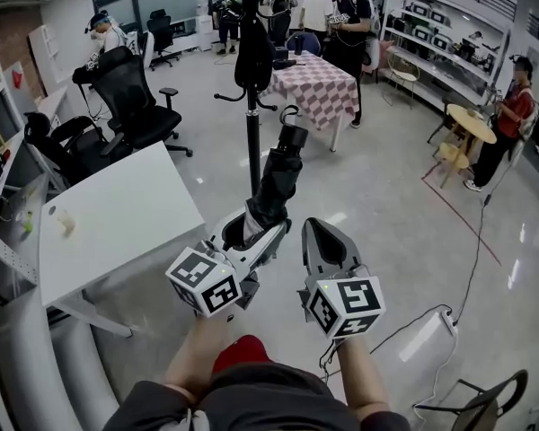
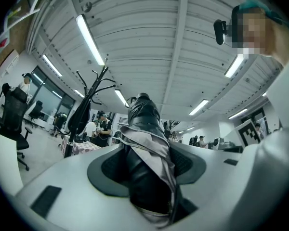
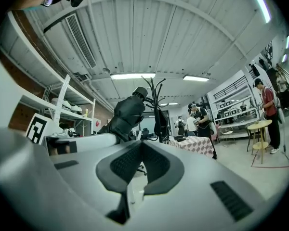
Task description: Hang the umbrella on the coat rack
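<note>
A folded black umbrella [image 1: 277, 182] sticks up and forward out of my left gripper [image 1: 251, 232], whose jaws are shut on its lower part. Its curved handle [image 1: 290, 112] is near the pole of the black coat rack [image 1: 252, 106], apart from the hooks. In the left gripper view the umbrella [image 2: 143, 124] fills the gap between the pads of the left gripper [image 2: 147, 162], with the rack [image 2: 84, 105] at the left. My right gripper [image 1: 323, 236] hangs beside it, shut and empty. From the right gripper [image 3: 140, 150], I see the umbrella [image 3: 125, 117] in front of the rack [image 3: 157, 105].
A dark garment [image 1: 251, 61] hangs on the rack. A white table [image 1: 117, 223] and black office chairs [image 1: 130, 97] stand at the left. A checkered table [image 1: 313, 83] with people around it is behind the rack. A cable [image 1: 472, 268] runs over the floor at the right.
</note>
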A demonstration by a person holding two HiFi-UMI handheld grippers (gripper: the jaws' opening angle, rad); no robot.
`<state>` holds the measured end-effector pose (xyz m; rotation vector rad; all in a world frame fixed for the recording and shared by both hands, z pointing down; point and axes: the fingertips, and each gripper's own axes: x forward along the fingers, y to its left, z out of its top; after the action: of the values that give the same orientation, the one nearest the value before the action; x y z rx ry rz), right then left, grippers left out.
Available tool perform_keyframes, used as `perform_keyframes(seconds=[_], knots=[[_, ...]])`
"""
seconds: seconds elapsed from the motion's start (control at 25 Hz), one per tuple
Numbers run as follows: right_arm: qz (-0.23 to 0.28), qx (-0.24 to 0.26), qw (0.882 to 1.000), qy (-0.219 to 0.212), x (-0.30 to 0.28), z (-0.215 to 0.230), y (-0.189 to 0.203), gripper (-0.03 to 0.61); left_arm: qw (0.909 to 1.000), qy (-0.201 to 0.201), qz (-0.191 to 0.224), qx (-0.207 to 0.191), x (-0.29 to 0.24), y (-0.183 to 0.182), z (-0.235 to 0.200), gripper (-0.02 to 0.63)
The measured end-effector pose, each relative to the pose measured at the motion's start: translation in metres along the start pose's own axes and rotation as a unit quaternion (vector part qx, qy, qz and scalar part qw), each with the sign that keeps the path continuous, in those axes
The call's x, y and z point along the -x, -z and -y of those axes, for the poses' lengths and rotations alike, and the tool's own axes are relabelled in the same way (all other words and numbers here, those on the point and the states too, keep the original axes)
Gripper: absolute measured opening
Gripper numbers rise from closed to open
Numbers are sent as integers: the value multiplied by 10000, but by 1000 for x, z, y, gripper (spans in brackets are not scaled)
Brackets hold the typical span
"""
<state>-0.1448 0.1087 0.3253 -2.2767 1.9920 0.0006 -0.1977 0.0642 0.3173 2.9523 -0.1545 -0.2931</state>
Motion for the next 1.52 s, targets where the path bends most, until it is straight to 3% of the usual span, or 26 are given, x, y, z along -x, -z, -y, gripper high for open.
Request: perform_keyframes(seconds=[0.6,0.96,1.52], knots=[[278,158,9995,84,-48,45,-24,17,9991,-70,241,-333,-57,-21,-37,232],[181,122,9996,163,-110,96,-14,17,9988,-121,342,-318,-118,-21,-97,230],[282,159,9993,-174,-235,152,-31,17,9983,-317,318,-365,-210,-29,-191,232]])
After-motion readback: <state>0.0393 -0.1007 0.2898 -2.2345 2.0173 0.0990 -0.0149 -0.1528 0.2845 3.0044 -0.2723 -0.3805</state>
